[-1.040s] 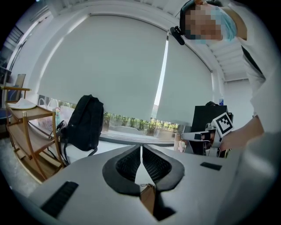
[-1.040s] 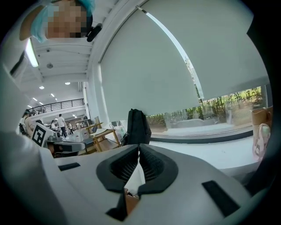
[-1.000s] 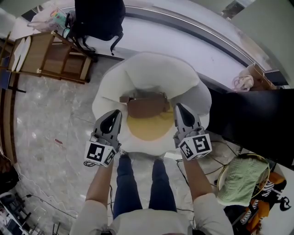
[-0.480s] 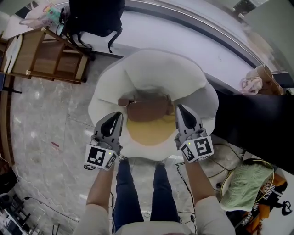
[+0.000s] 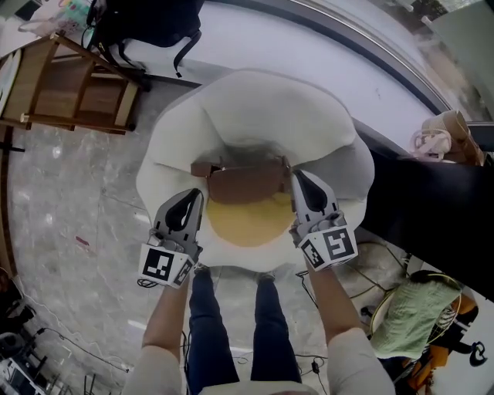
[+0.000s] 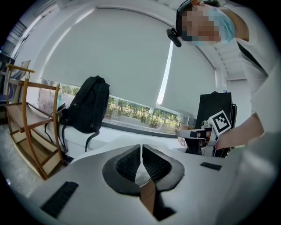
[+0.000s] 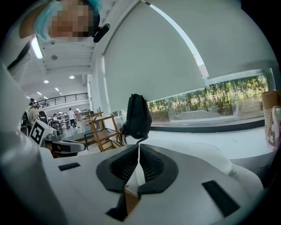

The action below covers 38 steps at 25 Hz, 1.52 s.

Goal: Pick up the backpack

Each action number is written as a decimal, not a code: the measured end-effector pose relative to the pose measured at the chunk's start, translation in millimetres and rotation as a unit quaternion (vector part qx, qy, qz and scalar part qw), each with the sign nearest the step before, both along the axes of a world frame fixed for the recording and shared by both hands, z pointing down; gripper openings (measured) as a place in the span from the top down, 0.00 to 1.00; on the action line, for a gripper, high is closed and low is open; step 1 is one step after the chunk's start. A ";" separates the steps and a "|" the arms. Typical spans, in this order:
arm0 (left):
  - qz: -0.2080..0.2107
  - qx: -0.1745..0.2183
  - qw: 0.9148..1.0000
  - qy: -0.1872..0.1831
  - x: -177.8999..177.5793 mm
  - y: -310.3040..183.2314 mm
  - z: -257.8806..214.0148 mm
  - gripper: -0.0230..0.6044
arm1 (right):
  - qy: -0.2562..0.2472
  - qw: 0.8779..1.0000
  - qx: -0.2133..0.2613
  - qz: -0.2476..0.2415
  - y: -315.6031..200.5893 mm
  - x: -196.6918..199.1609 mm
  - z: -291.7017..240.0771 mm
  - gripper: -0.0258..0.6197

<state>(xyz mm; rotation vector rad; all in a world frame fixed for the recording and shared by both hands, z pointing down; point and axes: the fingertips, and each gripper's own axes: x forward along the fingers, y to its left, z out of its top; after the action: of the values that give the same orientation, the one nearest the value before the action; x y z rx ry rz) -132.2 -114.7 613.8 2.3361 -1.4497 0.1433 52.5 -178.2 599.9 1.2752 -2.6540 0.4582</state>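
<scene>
The black backpack (image 5: 150, 19) stands on the white window ledge at the top left of the head view, far from both grippers. It also shows in the left gripper view as a black backpack (image 6: 88, 105) and in the right gripper view as a backpack (image 7: 137, 116) ahead. My left gripper (image 5: 194, 194) and right gripper (image 5: 299, 181) hang shut and empty over the front of a white soft chair (image 5: 255, 116). A brown bag (image 5: 247, 181) lies between them. The shut jaws of the left gripper (image 6: 141, 149) and right gripper (image 7: 139, 151) hold nothing.
A yellow round cushion (image 5: 247, 220) lies on the chair seat. A wooden rack (image 5: 69, 85) stands left of the backpack. At the right are a black panel (image 5: 432, 200), a paper bag (image 5: 448, 135) and a basket with green cloth (image 5: 409, 308). Cables lie on the marble floor.
Both grippers have sunk toward the chair, still shut. In the head view the chair has grown larger and the backpack has slid toward the top edge.
</scene>
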 end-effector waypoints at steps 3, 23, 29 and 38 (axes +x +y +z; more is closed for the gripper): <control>-0.004 -0.002 1.000 0.003 -1.2 -4.0 13.4 0.91 | 0.000 1.000 0.000 -0.002 -5.7 -2.2 13.0 0.91; -0.010 -0.081 0.997 0.001 -3.4 -4.0 117.0 0.90 | 0.073 0.996 -0.041 -0.016 -12.5 1.7 118.6 0.91; -0.021 -0.105 0.994 0.000 -0.7 -0.9 142.0 0.91 | 0.086 0.995 -0.052 -0.026 -11.3 4.0 143.0 0.91; -0.028 -0.139 0.990 -0.007 -1.3 1.7 172.2 0.91 | 0.116 0.990 -0.072 -0.026 -15.3 19.6 171.7 0.91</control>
<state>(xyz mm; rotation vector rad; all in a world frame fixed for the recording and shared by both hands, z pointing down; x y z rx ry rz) -133.6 -112.9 785.9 2.0721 -1.4014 0.3257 72.0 -193.5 771.6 1.1391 -2.4091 0.4557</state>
